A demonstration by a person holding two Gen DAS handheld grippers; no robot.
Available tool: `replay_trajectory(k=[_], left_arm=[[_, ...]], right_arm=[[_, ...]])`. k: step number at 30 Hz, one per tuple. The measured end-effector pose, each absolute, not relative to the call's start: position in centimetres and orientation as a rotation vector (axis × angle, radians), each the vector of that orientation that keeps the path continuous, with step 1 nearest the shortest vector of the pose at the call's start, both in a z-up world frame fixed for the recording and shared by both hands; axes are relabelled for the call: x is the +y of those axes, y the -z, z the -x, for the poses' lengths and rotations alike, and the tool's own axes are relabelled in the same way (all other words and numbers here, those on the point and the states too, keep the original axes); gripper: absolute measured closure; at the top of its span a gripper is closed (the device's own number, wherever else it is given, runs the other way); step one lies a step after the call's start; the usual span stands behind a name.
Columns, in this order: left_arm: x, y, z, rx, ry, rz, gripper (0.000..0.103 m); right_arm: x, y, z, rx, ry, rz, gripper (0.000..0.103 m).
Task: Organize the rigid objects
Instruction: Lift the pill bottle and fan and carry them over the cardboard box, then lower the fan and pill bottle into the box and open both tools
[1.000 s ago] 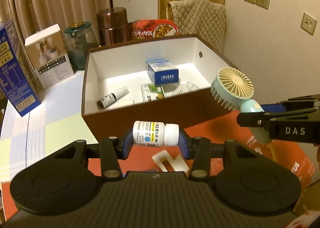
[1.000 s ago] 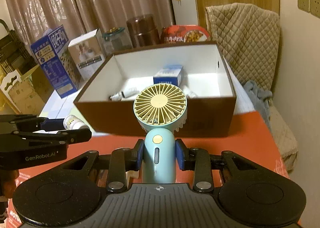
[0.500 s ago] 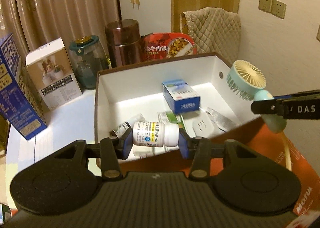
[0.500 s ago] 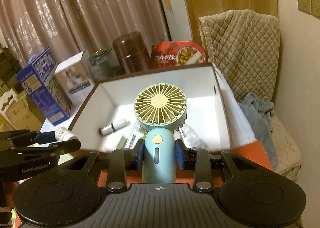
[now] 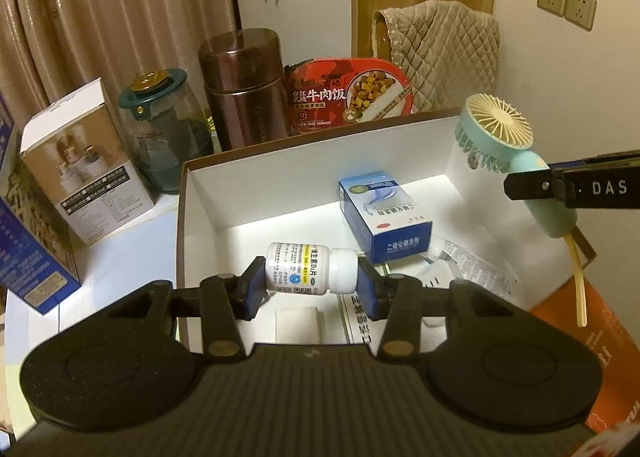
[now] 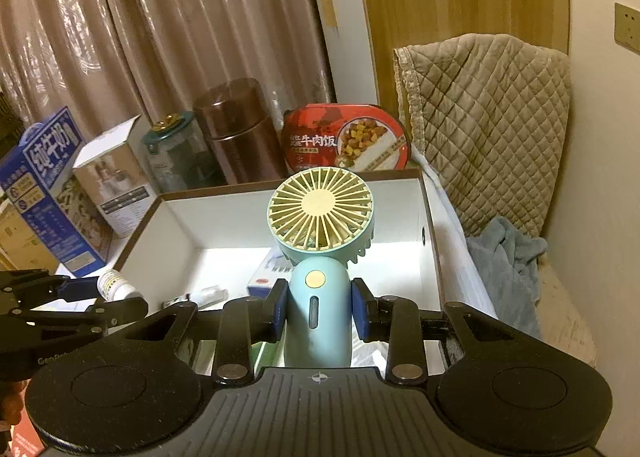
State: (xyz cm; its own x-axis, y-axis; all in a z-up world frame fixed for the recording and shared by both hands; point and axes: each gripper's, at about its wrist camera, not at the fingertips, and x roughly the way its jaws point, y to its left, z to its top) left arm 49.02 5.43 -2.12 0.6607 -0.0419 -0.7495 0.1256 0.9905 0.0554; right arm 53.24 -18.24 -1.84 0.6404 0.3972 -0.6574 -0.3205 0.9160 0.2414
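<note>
Aloft, pill bottle (image 5: 310, 269), fan (image 6: 320, 253), seemingly over box (image 5: 280, 177)

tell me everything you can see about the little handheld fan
The handheld fan has a round cream grille in a mint-blue housing and a rounded mint-blue handle with a cream button and a slot below it. It looks like plastic. It stands upright, its handle clamped between the blue pads of the right hand-held gripper, held over the open box. A cream strap hangs from its base.
</note>
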Motion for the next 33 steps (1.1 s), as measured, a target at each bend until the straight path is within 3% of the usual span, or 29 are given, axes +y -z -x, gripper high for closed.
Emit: replay_trajectory(k=[17, 28, 33], left_arm=[[5.5, 7.0, -54.5, 0.96, 0.09, -0.13, 0.061], [5.9, 8.1, -55.9, 0.978, 0.089, -0.12, 0.061], [5.9, 8.6, -56.3, 0.984, 0.085, -0.124, 0.061]], right_arm=[[-16.3, 8.3, -59.1, 0.912, -0.328, -0.017, 0.073], [-16.2, 8.2, -60.3, 0.866, -0.361, -0.053, 0.073], [-16.1, 8.4, -59.5, 0.891, -0.384, -0.039, 0.068]])
